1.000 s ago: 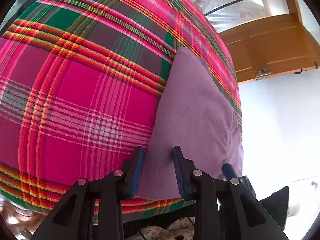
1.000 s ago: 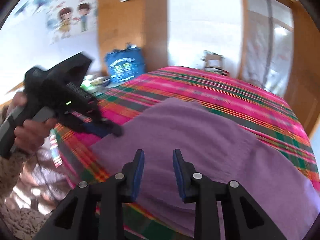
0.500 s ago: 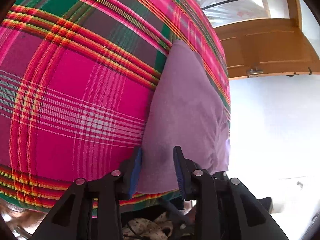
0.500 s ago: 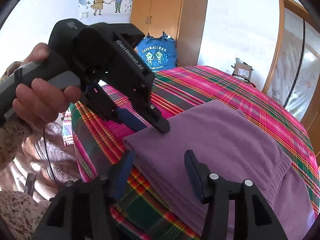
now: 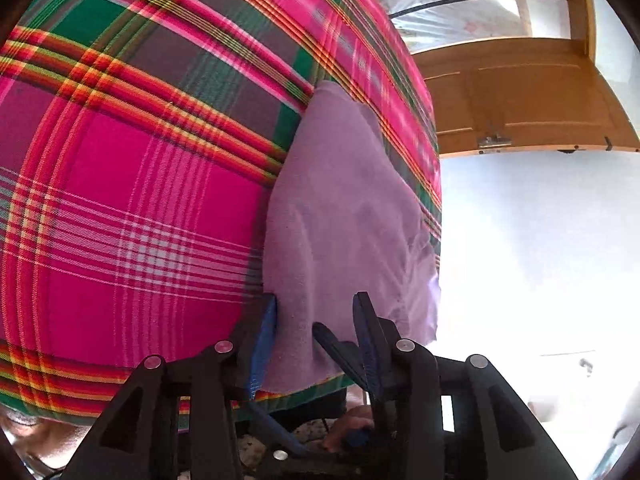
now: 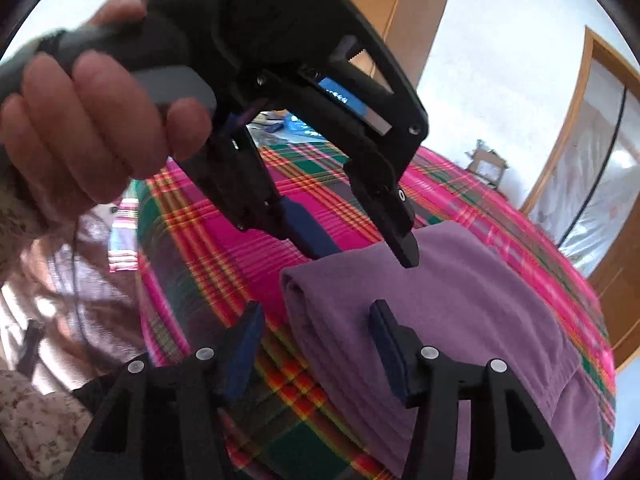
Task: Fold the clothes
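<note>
A folded purple garment (image 5: 344, 216) lies on the plaid bedspread (image 5: 132, 184) near the bed's front edge; it also shows in the right wrist view (image 6: 448, 312). My left gripper (image 5: 316, 320) is open, its fingers straddling the garment's near corner from above. In the right wrist view the left gripper (image 6: 360, 248) comes down from the upper left with its tips on the garment's top. My right gripper (image 6: 316, 328) is open at the garment's folded near edge, one finger over the cloth and one over the bedspread.
A wooden door (image 5: 520, 96) stands beyond the bed on the right. A wooden wardrobe (image 6: 404, 12) and a small cardboard box (image 6: 486, 162) are at the far side. The person's hand (image 6: 88, 120) holds the left gripper. The white floor (image 5: 540, 260) lies right of the bed.
The right gripper has opened wider and moved in to the garment's folded edge. The left gripper has come down onto the garment's corner and looms closer in the right wrist view.
</note>
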The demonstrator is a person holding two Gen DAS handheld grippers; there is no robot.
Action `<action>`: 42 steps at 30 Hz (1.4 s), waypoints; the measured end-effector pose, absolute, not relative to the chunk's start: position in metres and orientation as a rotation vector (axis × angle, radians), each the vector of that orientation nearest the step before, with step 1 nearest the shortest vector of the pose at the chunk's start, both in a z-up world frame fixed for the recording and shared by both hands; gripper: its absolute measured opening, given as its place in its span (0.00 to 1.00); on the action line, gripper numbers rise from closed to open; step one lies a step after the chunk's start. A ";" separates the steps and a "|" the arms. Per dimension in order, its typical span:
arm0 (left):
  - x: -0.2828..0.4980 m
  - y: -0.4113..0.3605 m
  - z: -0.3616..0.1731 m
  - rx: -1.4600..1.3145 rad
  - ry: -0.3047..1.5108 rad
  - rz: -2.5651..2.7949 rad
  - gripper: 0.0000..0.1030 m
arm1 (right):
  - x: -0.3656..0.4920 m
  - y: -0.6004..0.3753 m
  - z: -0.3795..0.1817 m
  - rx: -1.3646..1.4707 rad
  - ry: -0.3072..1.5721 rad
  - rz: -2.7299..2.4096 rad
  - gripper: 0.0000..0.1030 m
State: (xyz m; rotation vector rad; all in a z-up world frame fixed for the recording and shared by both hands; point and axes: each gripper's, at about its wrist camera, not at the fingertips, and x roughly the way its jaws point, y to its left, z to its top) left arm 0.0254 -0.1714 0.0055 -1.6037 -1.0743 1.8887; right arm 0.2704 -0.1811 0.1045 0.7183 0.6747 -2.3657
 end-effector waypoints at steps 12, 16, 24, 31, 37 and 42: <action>0.022 -0.169 0.005 -1.606 -1.087 1.868 0.38 | 0.258 -0.185 0.098 0.738 0.683 -2.489 0.53; 0.019 -0.169 0.002 -1.609 -1.100 1.864 0.38 | 0.256 -0.184 0.099 0.749 0.665 -2.516 0.40; 0.029 -0.200 -0.005 -1.620 -1.127 1.876 0.38 | 0.266 -0.185 0.100 0.696 0.704 -2.535 0.21; 0.011 -0.212 -0.010 -1.616 -1.138 1.920 0.42 | 0.271 -0.182 0.106 0.695 0.686 -2.536 0.15; -0.017 -0.208 -0.014 -1.590 -1.138 1.871 0.42 | 0.263 -0.165 0.120 0.707 0.581 -2.530 0.14; -0.033 -0.198 -0.018 -1.615 -1.112 1.831 0.42 | 0.261 -0.142 0.144 0.711 0.509 -2.536 0.13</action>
